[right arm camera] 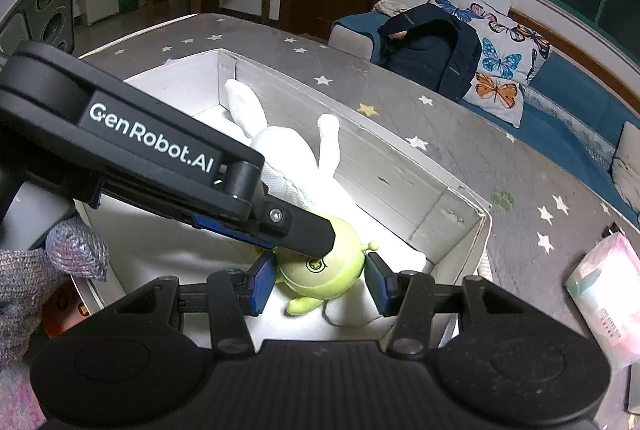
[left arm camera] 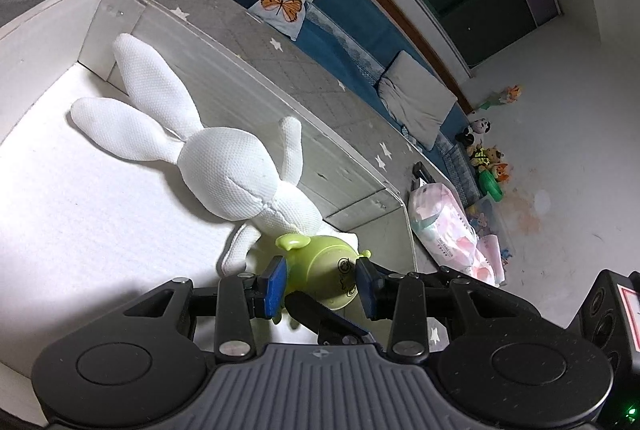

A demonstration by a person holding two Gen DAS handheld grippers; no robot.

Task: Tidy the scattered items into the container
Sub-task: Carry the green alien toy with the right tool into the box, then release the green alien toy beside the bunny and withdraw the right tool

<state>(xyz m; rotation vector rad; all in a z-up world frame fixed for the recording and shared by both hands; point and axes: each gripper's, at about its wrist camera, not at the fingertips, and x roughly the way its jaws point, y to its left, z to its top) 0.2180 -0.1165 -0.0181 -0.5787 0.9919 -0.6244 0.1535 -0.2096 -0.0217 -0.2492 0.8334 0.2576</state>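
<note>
A white box [left arm camera: 240, 58] [right arm camera: 400, 174] stands on a grey star-patterned mat. Inside it a white plush rabbit [left arm camera: 232, 170] [right arm camera: 280, 158] lies on its back. A small green round toy [left arm camera: 324, 270] [right arm camera: 324, 270] with stubby ears rests at the rabbit's feet, low in the box. My left gripper [left arm camera: 321, 286] has both blue pads pressed on the toy's sides. In the right wrist view one of its fingers [right arm camera: 316, 238] lies across the toy's top. My right gripper [right arm camera: 320, 284] closes on the same toy from the other direction, its pads against the toy's flanks.
A pink tissue pack [left arm camera: 440, 226] [right arm camera: 604, 290] lies on the mat [right arm camera: 480, 134] beside the box. A blue sofa holds a dark backpack [right arm camera: 432, 54] and a butterfly pillow [right arm camera: 500, 70]. Plush toys [left arm camera: 486, 158] sit on the floor. A gloved hand [right arm camera: 40, 270] holds the left gripper.
</note>
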